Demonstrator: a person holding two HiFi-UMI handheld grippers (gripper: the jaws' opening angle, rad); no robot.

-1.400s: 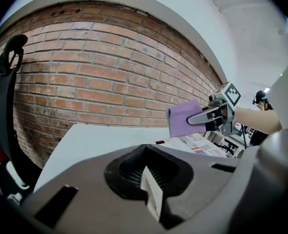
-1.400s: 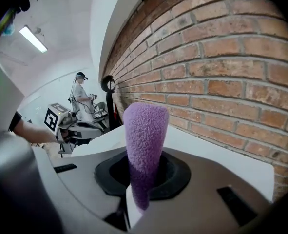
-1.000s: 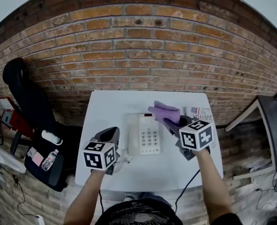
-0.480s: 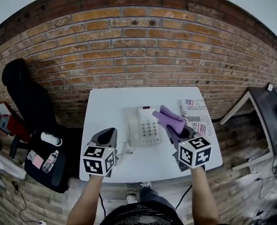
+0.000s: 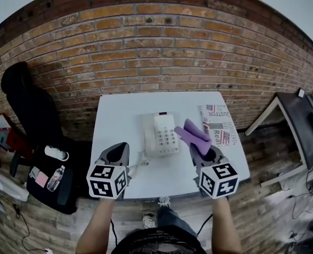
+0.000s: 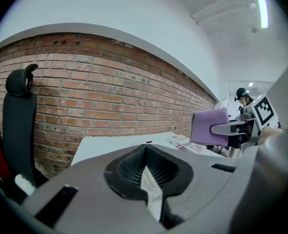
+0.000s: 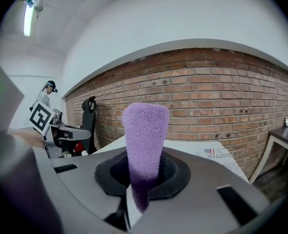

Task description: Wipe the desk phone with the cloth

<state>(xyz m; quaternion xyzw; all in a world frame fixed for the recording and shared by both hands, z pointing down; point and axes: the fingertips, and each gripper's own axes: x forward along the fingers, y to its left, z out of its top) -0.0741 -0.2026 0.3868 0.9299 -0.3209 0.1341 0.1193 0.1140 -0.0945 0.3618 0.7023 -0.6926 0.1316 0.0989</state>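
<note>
Desk phone sits mid-counter, handset on its left side, keypad facing up. Counter is white and butts against the brick wall at its far edge.

Right gripper: jaws clamped on the purple cloth. The cloth sticks out ahead of the jaws, just right of the keypad, between the phone and the newspaper along the counter's right edge. The left gripper view shows the cloth held up off the counter. Can't tell if it touches the phone. In the right gripper view the cloth stands upright out of the closed jaws of the right gripper.

Left gripper: near the counter's near-left corner, left of the phone, jaws together, nothing between them; same in its own view. The phone cord lies just beside it.

Black office chair stands off the counter's left edge.
</note>
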